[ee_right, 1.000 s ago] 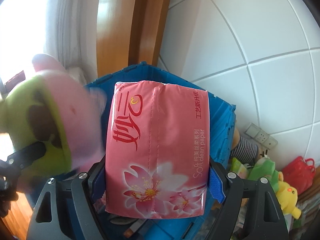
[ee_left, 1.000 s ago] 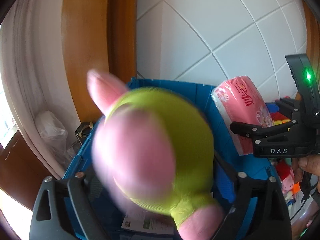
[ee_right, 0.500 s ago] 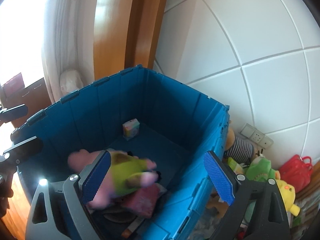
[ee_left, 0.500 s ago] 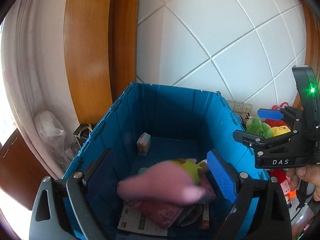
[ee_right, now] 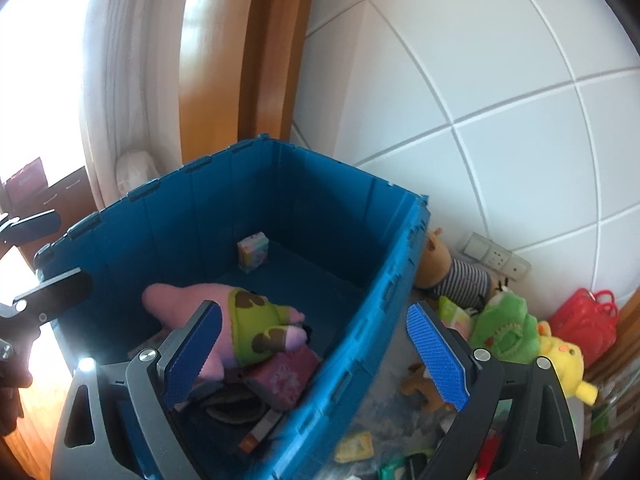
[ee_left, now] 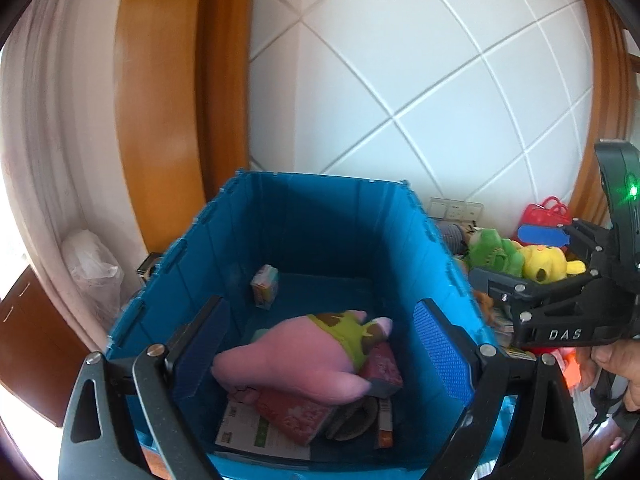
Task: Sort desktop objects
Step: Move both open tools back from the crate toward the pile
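Lying in the blue crate (ee_left: 416,240), the pink plush (ee_left: 296,356) sits below both empty, spread tongs (ee_left: 320,348).

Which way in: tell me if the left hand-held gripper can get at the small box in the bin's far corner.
Probably yes. The left hand-held gripper is open above the blue bin, and the small box stands alone past the pink plush.

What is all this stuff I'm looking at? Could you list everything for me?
crate: one, blue, against the tiled wall
star plush: one, pink with green shorts, lying in the crate on top of the pile
tissue pack: one, pink, under the plush
small box: one, pastel, at the crate's far wall
green plush: one, right of the crate
yellow plush: one, beside the green one
red bag: one, far right
left hand-held gripper: open, empty
right hand-held gripper: open, empty
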Tool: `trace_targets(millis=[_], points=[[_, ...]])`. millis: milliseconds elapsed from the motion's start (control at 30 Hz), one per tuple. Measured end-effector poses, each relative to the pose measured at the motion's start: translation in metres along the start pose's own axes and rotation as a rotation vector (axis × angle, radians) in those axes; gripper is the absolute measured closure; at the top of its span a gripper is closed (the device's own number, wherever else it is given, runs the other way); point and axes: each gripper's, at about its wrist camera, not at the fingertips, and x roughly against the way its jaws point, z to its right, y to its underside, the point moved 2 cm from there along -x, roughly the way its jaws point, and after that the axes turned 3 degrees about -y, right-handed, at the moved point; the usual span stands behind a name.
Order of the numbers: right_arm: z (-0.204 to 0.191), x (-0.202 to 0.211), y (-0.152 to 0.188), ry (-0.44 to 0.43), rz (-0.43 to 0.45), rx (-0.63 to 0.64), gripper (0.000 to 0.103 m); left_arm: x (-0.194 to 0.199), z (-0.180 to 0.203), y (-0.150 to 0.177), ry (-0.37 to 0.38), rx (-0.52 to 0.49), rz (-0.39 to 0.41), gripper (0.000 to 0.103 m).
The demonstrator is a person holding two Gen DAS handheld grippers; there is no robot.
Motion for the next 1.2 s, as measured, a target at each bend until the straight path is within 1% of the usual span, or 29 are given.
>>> trace_targets(millis=[100,233,567,733,867,1000,1100,1200], points=[[0.012,0.012,0.018,0.012,0.001,-0.019,0.008,0.003,0.021,0.002,0.044,-0.013,0.0,0.009],[0.039,0.024,0.05,0.047,-0.018,-0.047,0.008,0.002,0.064,0.008,0.11,-0.058,-0.021,0.009],[0.143,0.056,0.144,0.152,-0.077,-0.196,0.008,-0.011,0.185,0.032,0.237,-0.16,-0.108,0.009],[0.196,0.07,0.193,0.185,-0.132,-0.246,0.008,-0.031,0.247,0.055,0.281,-0.181,-0.181,0.009],[0.234,0.081,0.233,0.196,-0.178,-0.272,0.008,-0.057,0.293,0.098,0.301,-0.221,-0.258,0.009],[0.266,0.083,0.274,0.193,-0.229,-0.293,0.008,-0.092,0.327,0.159,0.313,-0.255,-0.341,0.009],[0.281,0.079,0.303,0.191,-0.277,-0.301,0.008,-0.122,0.339,0.205,0.316,-0.238,-0.421,0.009],[0.294,0.077,0.335,0.184,-0.332,-0.31,0.008,-0.152,0.34,0.243,0.288,-0.22,-0.486,0.009]])
